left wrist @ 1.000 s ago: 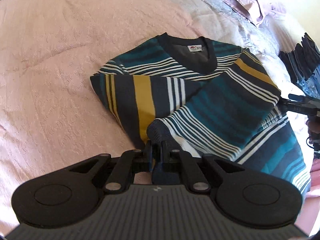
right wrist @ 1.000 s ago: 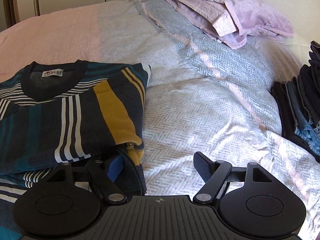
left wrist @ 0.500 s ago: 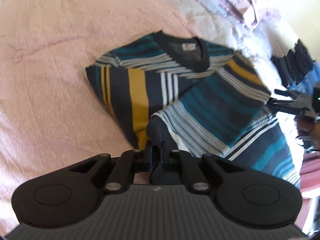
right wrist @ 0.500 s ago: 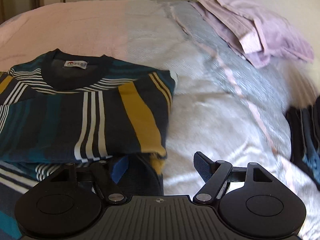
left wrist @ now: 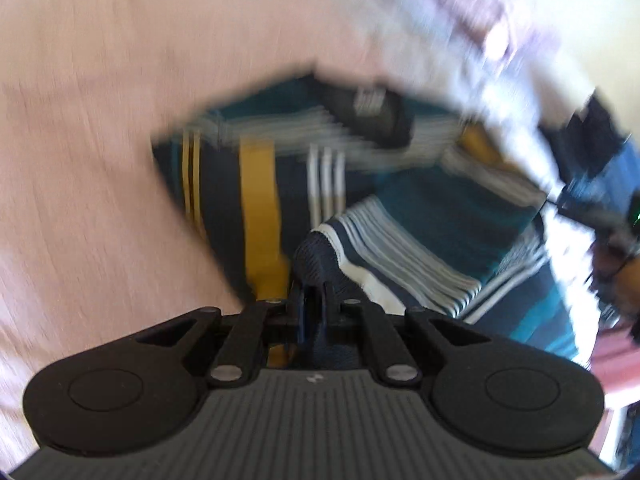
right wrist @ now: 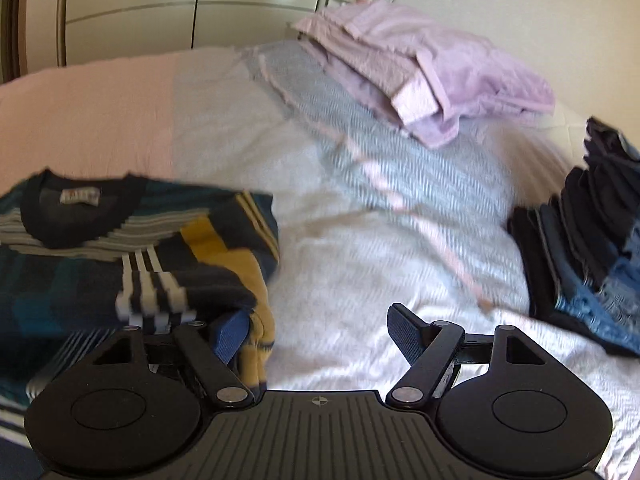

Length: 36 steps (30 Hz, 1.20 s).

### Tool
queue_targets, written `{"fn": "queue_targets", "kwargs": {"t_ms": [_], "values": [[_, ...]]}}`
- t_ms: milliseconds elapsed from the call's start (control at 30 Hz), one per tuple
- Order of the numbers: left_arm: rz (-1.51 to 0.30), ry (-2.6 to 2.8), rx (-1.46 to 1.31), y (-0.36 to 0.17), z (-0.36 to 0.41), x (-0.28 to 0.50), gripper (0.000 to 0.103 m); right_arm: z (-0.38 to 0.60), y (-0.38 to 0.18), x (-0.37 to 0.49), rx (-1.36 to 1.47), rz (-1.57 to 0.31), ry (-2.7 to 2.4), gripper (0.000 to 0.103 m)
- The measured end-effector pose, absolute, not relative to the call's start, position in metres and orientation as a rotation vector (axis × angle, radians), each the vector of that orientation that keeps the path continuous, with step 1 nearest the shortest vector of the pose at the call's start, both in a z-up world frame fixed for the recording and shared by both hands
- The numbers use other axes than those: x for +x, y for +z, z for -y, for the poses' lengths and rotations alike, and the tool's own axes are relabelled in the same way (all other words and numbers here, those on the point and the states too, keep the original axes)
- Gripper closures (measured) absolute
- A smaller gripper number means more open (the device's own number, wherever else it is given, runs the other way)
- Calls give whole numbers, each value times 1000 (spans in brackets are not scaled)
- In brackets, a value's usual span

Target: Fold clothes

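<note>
A sweater (left wrist: 420, 208) striped in teal, navy, yellow and white lies on the bed, collar away from me and sleeves folded across its front. My left gripper (left wrist: 314, 300) is shut on the dark navy sleeve cuff (left wrist: 316, 256), and this view is smeared by motion. In the right wrist view the sweater (right wrist: 100, 264) fills the left side. My right gripper (right wrist: 316, 332) is open and wide. Its left finger (right wrist: 230, 332) touches the sweater's bunched yellow edge, and its right finger (right wrist: 404, 332) stands over bare blanket. The right gripper (left wrist: 588, 216) also shows as a blur at the left view's right edge.
A pink bedspread (left wrist: 100, 120) lies left of the sweater, a pale herringbone blanket (right wrist: 360, 240) to its right. Folded lilac clothes (right wrist: 440, 72) sit at the back. A stack of dark and blue jeans (right wrist: 592, 240) stands at the right. Wardrobe doors (right wrist: 160, 8) rise behind the bed.
Both grippers have moved fast, blurring the views. The right view has tilted up to show the wardrobe, and the sweater's yellow edge has bunched at its left finger. The left gripper keeps the cuff.
</note>
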<state>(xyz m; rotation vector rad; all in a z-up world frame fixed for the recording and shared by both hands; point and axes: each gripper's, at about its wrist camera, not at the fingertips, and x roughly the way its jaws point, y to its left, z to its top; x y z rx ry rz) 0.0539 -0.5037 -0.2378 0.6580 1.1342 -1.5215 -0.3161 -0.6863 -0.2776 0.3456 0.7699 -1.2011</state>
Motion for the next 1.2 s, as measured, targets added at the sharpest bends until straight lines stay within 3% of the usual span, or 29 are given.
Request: {"fn": "queue_targets", "kwargs": {"t_ms": [133,267,633,867,1033,1200], "values": [[-1162,-1473,728,-261,503,47,95,687,-289,-323,404,-800,-1216,28],[-1155,-1409,737,-258,494,51,79,687,-292,-334,451,-836,-1260,28],[-1012,-1530,638,-232,473,40,78,631,-258,-328,554,-770,-1143,28],[-1074,-1526,680,-287,494,31,78,627,-268,-259,469,-660,-827,28],[-1050,-1497,717,-276,488,26,78,647,-312,-255,526,-768,-780,28],[-1045,-1427,754,-258,471,15,78,641,-296,-269,604,-838,-801,28]]}}
